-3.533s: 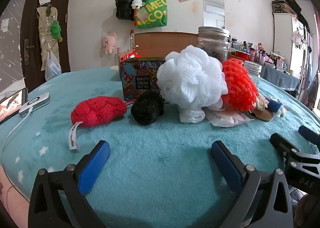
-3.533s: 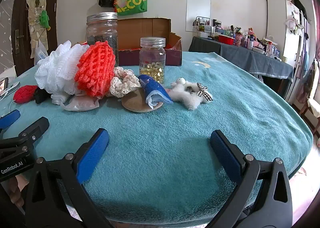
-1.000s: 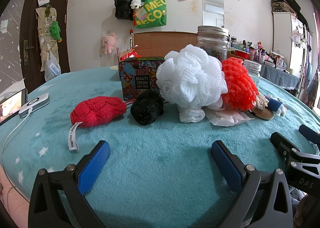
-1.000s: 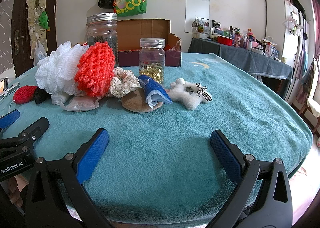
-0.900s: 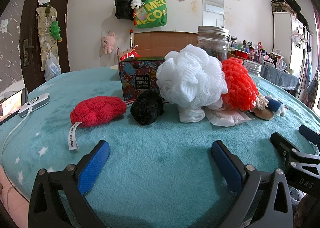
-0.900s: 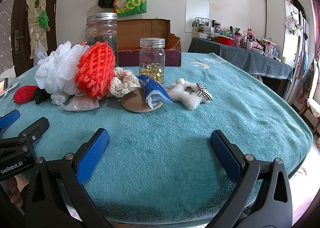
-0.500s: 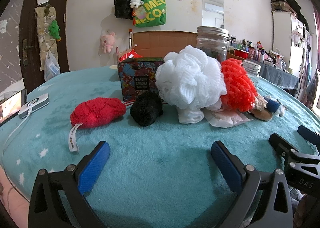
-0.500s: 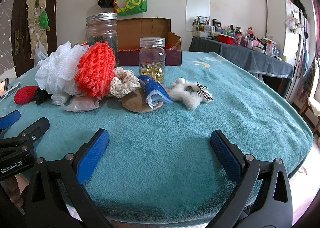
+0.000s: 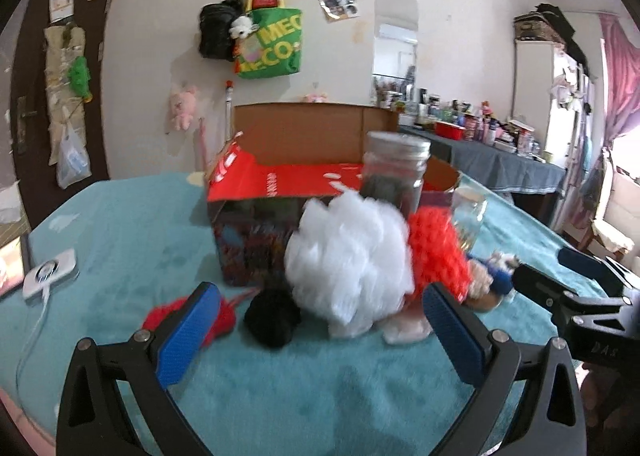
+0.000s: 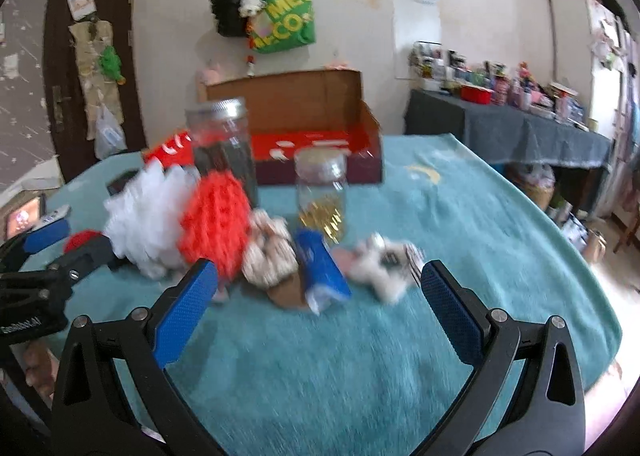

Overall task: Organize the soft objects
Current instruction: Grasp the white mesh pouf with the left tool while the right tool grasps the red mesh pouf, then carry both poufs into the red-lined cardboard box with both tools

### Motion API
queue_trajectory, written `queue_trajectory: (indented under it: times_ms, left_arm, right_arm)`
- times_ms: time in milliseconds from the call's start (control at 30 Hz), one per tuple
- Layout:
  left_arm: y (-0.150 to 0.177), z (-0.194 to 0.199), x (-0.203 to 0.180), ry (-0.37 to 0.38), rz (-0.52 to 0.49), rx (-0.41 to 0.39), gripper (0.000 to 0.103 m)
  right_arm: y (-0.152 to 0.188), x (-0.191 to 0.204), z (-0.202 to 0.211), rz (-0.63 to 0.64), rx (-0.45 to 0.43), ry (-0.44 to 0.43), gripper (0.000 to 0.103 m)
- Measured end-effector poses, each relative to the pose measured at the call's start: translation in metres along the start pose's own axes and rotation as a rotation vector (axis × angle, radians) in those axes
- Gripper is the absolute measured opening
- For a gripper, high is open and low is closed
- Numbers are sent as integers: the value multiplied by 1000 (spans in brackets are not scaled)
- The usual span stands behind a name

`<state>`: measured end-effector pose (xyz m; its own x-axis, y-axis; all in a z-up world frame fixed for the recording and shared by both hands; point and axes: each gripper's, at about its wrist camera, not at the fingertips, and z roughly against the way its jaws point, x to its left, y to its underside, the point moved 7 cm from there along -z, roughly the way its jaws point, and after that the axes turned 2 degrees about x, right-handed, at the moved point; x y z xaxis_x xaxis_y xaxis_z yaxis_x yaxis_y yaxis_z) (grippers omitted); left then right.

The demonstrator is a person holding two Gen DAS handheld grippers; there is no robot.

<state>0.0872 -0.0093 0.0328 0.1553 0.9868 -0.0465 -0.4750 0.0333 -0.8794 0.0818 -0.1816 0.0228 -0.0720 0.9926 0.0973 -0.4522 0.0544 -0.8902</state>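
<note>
Softness runs along your tabletop (image 9: 132, 224) from the red knit piece (image 9: 224, 316) and black pompom (image 9: 272, 320) to the white pouf (image 9: 348, 256) and orange pouf (image 10: 214, 216), so with left tool (image 9: 316, 330) and right tool (image 10: 316, 320) both spread and empty, pinch each light, squashy lump through its middle.

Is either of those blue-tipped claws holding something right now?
No, the left gripper and the right gripper both gape wide with nothing between their blue pads, short of the white puff.
</note>
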Motion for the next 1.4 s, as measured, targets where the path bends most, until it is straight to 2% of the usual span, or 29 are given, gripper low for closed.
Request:
queue_trajectory:
  times_ms: [167,333,400,467,500,567,600,633,767,867,1100,1400]
  left_arm:
    - [-21,-15,-7,79,-47,41,103]
    - [-26,-34,-6,108,-54,98,103]
    - [-23,-42,-5,121,-55,133,99]
    - [-19,-50,-5,138,-55,174,89]
    - [-17,-51,-5,151,-54,188,86]
    - [-13,-54,-8,191,-57,212,73]
    - [-12,-55,-9,200,-60,216,72]
    - [-11,-54,-11,203,-65,214,65]
    - [-12,-48,-12,207,-79,199,46]
    - [-15,-43,-10,216,-68,193,38]
    - [-24,-25,-9,218,-75,164,32]
    - [-53,7,8,185,-65,67,31]
  right_arm:
    - [-23,12,-18,50,51,-154,103]
    - [-32,28,-45,114,143,-288,103]
    - [-30,34,-54,120,176,-329,102]
    - [-28,38,-63,110,214,-379,91]
    - [-27,39,-67,104,235,-398,82]
    - [-22,42,-75,86,281,-444,66]
    - [-19,44,-78,74,308,-479,51]
    - [-18,46,-80,62,318,-499,40]
    - [-19,45,-70,48,284,-502,35]
    - [-21,39,-63,25,265,-494,35]
    - [-33,31,-42,8,216,-465,35]
    - [-55,16,-16,6,142,-425,35]
